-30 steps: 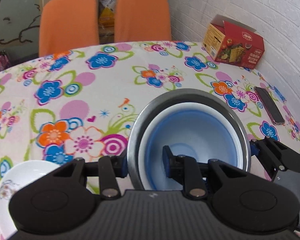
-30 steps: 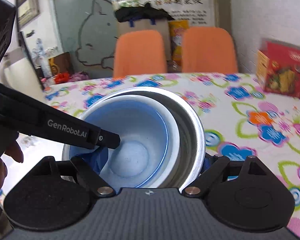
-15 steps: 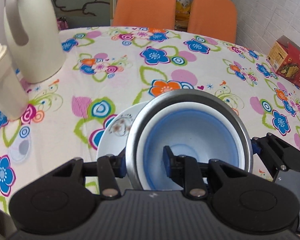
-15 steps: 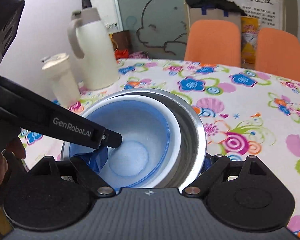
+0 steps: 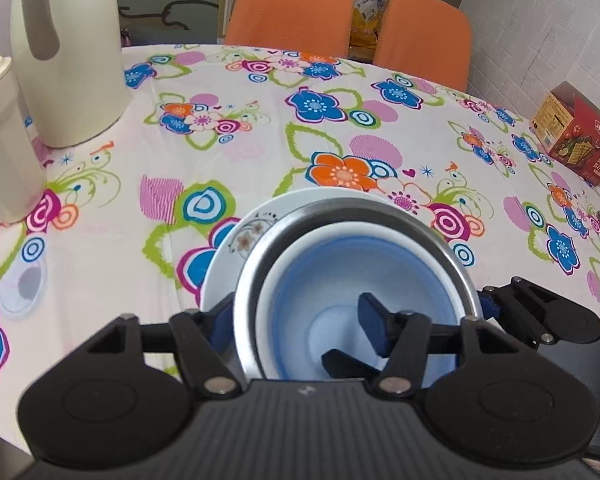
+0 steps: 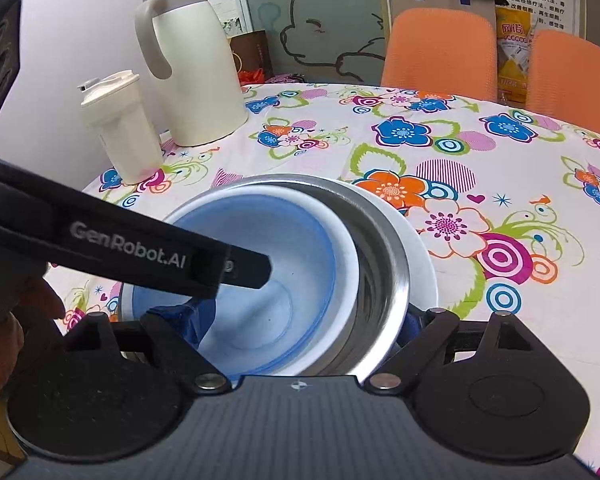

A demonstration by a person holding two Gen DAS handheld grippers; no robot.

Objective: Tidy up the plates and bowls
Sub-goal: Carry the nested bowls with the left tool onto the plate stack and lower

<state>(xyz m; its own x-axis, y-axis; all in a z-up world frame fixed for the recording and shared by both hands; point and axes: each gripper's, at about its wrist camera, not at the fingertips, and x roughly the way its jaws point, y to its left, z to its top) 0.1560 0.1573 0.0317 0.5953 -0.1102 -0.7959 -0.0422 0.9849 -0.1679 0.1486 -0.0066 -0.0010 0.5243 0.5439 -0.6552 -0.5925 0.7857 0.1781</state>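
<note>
Left tongs (image 5: 296, 316): clamped on the near-left wall of the nested bowls; one finger outside the steel rim, the other inside the blue bowl.
Right tongs (image 6: 304, 320): gripping the same stack from the opposite side; left pad inside the blue bowl, right pad outside the steel wall.
Steel bowl (image 5: 440, 248): outermost of the stack, held between both tongs, directly ahead of each camera.
Blue bowl (image 5: 312, 280): seated inside the steel bowl, white rim showing, offset toward the left tongs' side.
Plate (image 5: 236, 252): white with a small floral mark, under the bowls; its edge shows beyond the steel rim, ahead-left of the left tongs. Contact between bowl base and plate cannot be confirmed.
Table (image 5: 260, 152): flowered cloth, carrying the plate.
Jug (image 5: 64, 68): cream, far left ahead of the left tongs, well apart from the stack.
Cup (image 6: 120, 128): lidded, cream, just beside the jug.
Box (image 5: 572, 136): red carton, far right of the left tongs.
Chairs (image 5: 292, 4): two, orange, beyond the table.
Hand (image 6: 4, 336): partly visible at the left edge of the right view.
</note>
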